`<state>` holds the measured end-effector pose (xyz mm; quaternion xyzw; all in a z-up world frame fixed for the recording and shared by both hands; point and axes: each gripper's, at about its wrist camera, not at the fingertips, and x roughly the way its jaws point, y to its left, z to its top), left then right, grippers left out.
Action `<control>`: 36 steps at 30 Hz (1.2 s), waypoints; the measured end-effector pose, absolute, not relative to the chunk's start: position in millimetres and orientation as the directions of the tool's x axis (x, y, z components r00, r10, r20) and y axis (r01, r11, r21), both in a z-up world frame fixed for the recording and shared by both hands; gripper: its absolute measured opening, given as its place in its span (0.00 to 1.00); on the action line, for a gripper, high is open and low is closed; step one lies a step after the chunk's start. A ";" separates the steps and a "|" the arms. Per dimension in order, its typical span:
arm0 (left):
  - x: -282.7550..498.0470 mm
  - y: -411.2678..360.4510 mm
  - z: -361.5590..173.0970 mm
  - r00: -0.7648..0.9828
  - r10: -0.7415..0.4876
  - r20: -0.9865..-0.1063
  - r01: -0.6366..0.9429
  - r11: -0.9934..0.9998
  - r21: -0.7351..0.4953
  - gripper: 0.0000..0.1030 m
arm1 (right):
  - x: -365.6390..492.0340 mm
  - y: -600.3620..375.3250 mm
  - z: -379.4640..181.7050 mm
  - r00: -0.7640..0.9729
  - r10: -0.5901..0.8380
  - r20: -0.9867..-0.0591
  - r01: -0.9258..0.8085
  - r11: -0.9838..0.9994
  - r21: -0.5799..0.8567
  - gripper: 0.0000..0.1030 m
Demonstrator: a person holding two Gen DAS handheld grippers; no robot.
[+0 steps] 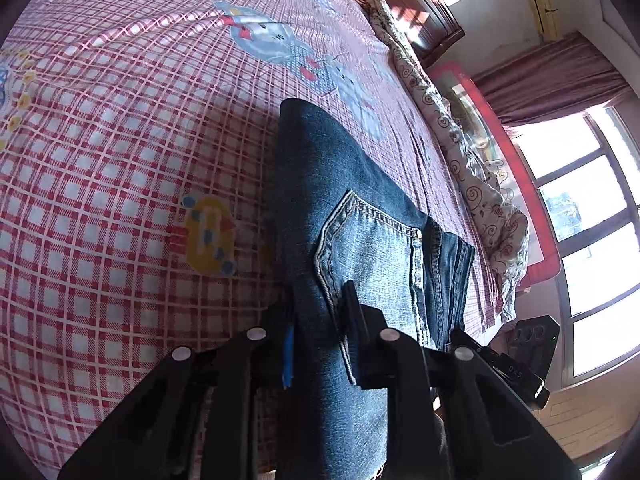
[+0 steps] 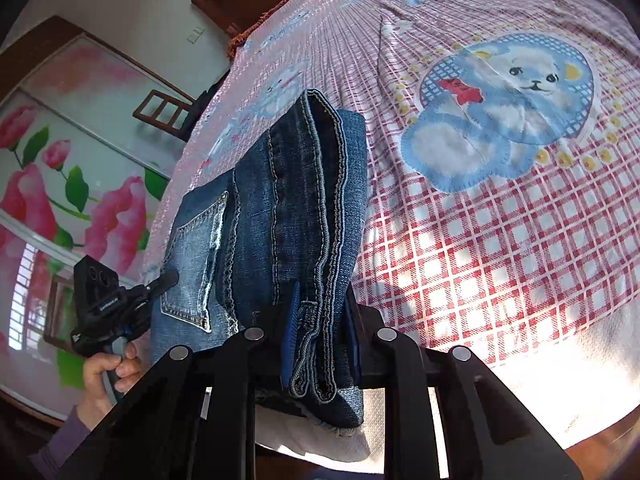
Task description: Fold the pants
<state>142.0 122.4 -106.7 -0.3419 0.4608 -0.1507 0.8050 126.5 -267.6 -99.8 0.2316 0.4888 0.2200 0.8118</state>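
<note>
Both grippers grip the folded jeans (image 1: pixel 352 220) lying on the checked bedsheet (image 1: pixel 120 160). Left gripper (image 1: pixel 320 324) has its fingers (image 1: pixel 354 320) closed narrowly on the denim beside the back pocket (image 1: pixel 372 248). Right gripper (image 2: pixel 324 320) pinches the stacked hem edges between its blue-padded fingers (image 2: pixel 290 332); beyond them a printed bear (image 2: pixel 504 108).

Sunlit bedrm w/ window (image 1: pixel 592 216) (floral wardrobe (image 2: pixel 60 184))
</note>
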 end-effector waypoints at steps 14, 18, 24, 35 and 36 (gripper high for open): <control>167.7 126.5 -25.1 0.625 -0.477 -0.618 0.047 0.813 -0.580 0.12 | 157.9 -235.9 -4.3 0.475 0.583 -0.659 -0.322 0.812 0.487 0.16; 182.0 127.0 -13.2 0.648 -0.412 -0.641 0.055 0.864 -0.500 0.12 | 173.8 -228.5 -4.4 0.477 0.583 -0.658 -0.326 0.812 0.483 0.16; 224.8 139.7 -0.6 0.681 -0.373 -0.630 0.050 0.882 -0.468 0.12 | 214.6 -219.8 -8.6 0.492 0.593 -0.637 -0.310 0.803 0.508 0.16; 299.0 166.8 -42.8 0.616 -0.282 -0.736 -0.027 0.926 -0.378 0.24 | 294.5 -203.8 -56.9 0.469 0.592 -0.655 -0.245 0.800 0.548 0.16; 302.7 170.1 -58.7 0.577 -0.215 -0.788 -0.087 0.943 -0.321 0.26 | 297.3 -197.5 -76.4 0.447 0.540 -0.714 -0.215 0.839 0.499 0.20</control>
